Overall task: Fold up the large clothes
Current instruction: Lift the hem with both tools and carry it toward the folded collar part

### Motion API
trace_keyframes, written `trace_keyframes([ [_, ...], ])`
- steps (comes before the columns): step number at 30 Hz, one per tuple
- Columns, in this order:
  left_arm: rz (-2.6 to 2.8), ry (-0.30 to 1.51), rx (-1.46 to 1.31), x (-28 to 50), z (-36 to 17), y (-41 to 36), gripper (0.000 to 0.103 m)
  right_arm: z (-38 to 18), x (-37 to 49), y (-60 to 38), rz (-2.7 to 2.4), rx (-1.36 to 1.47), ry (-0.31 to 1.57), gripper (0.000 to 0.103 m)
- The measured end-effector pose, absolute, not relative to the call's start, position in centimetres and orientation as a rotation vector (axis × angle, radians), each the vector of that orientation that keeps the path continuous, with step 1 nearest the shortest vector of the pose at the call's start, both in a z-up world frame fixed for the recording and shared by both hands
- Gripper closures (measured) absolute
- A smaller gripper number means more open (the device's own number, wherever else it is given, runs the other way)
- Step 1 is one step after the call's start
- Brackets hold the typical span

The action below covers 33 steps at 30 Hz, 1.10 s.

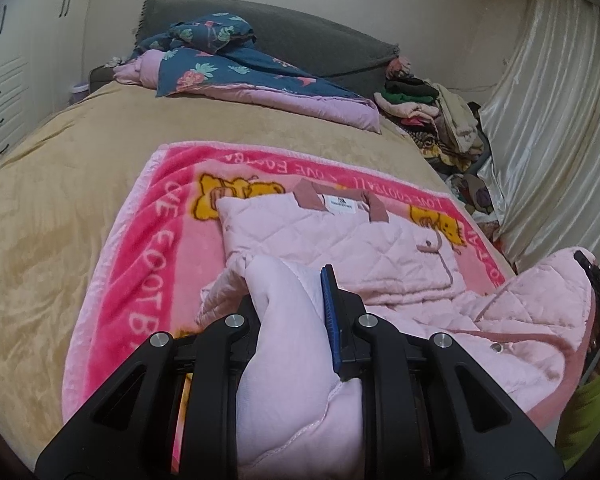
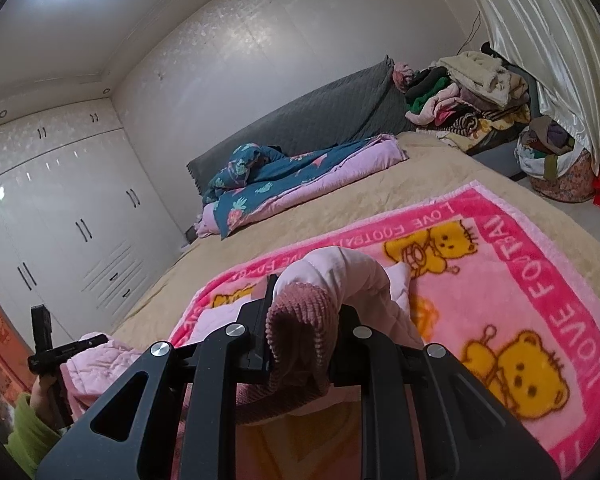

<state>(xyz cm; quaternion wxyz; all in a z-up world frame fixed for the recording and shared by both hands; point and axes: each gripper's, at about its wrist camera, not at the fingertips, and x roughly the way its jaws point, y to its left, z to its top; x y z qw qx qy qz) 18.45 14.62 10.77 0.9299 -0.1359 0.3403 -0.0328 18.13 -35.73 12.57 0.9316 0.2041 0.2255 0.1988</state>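
Observation:
A pale pink quilted jacket (image 1: 340, 240) lies on a pink bear-print blanket (image 1: 140, 240), its collar and white label at the far end. My left gripper (image 1: 292, 296) is shut on a lifted fold of the jacket's lower edge; a blue pad (image 1: 332, 312) presses against the cloth. In the left wrist view, the right gripper (image 1: 596, 280) holds up the other lower corner at the right edge. In the right wrist view, my right gripper (image 2: 308, 300) is shut on the jacket's ribbed dusty-pink trim (image 2: 300, 320). The left gripper (image 2: 44, 340) shows at the far left, with a green sleeve (image 2: 28, 432) below it.
The blanket covers part of a tan bedspread (image 1: 60, 160). A folded blue floral quilt (image 1: 228, 64) lies by the grey headboard (image 1: 308, 36). Piled clothes (image 2: 468, 100) and a full bag (image 2: 556, 164) stand by the shiny curtain (image 2: 548, 40). White wardrobes (image 2: 60, 220) line the left wall.

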Motion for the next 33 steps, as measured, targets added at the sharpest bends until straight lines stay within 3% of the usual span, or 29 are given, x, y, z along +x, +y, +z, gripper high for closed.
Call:
trace_keyframes([
  [33, 0.085, 0.695, -0.138, 25.3, 5.4, 14.4, 0.089, 4.5, 28.5, -37.0, 0.3, 0.568, 0.577, 0.084],
])
